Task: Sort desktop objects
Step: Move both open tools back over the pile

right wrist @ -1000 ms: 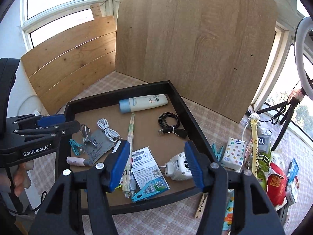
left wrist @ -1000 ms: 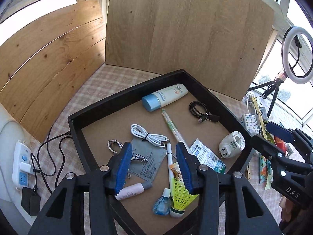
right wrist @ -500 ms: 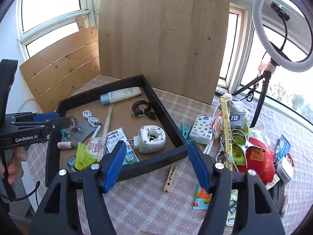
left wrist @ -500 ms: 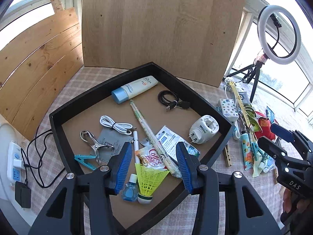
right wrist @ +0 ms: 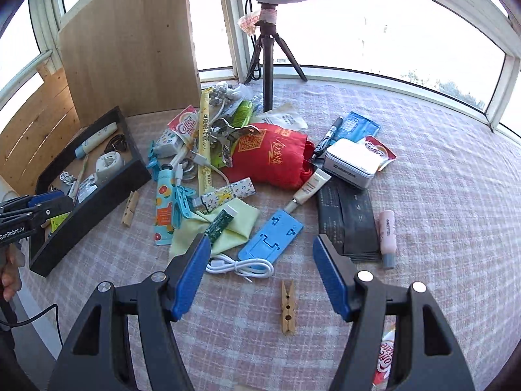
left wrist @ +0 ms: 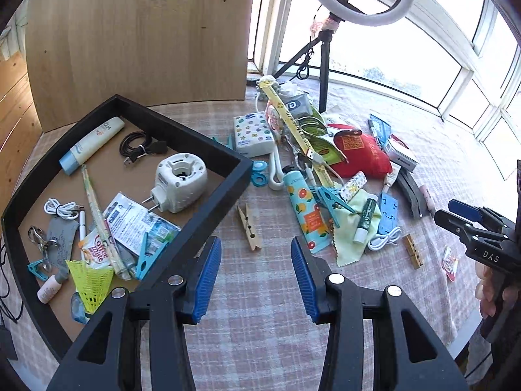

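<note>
Both wrist views have swung right since a second ago, off the black rectangular tray [left wrist: 208,215] and onto the loose pile on the checked cloth [left wrist: 260,309]. Left gripper [left wrist: 257,277]: jaws apart, empty, hovering above the cloth just right of the tray's near corner. Right gripper [right wrist: 260,277]: jaws apart, empty, over the white coiled cable [right wrist: 241,265]. Progress, judged: partly done. Tray at left holds about a dozen items, including 1 white plug adaptor [left wrist: 180,181], 1 yellow shuttlecock [left wrist: 89,280], 1 sunscreen tube [left wrist: 91,145]. Left to sort: the pile at centre and right. Counted there: 2 wooden clothespegs [right wrist: 288,306], 1 blue flat phone stand [right wrist: 272,239], 1 red cloth pouch [right wrist: 273,159], 1 metal tin [right wrist: 353,163], 1 pink small bottle [right wrist: 387,238]; others overlap, not countable.
</note>
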Demonstrator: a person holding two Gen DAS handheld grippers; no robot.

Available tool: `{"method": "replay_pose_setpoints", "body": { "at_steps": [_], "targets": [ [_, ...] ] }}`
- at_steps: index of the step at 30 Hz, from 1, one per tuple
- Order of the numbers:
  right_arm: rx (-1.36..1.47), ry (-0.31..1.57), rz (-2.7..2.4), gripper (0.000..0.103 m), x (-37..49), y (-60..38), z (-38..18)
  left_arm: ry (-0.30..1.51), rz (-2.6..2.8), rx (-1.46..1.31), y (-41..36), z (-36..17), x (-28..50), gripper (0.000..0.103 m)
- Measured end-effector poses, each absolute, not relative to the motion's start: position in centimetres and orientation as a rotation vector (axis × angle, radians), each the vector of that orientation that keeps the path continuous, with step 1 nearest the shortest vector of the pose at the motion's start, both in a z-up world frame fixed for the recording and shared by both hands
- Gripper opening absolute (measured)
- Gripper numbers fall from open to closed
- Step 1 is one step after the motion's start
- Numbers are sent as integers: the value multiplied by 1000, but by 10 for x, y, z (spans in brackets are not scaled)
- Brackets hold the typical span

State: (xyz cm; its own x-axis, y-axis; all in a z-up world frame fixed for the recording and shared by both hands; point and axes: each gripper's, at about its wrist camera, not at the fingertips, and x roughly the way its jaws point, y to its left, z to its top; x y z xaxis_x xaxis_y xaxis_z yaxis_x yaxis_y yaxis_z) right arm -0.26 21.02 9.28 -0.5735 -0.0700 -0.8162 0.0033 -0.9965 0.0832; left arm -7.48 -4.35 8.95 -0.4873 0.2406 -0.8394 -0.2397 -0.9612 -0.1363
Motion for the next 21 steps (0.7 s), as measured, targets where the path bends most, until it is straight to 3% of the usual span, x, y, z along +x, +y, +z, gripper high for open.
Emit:
{"method": "replay_pose_setpoints", "body": {
  "at_steps": [15,21],
  "targets": [
    [1579,-45,-2608,62,22,234,37,295,2151,-1343,105,45,-57,37],
    [1591,-10,-2554,43,10,226,27,474,2046,-1294,134,31,-67,36]
  ]
}}
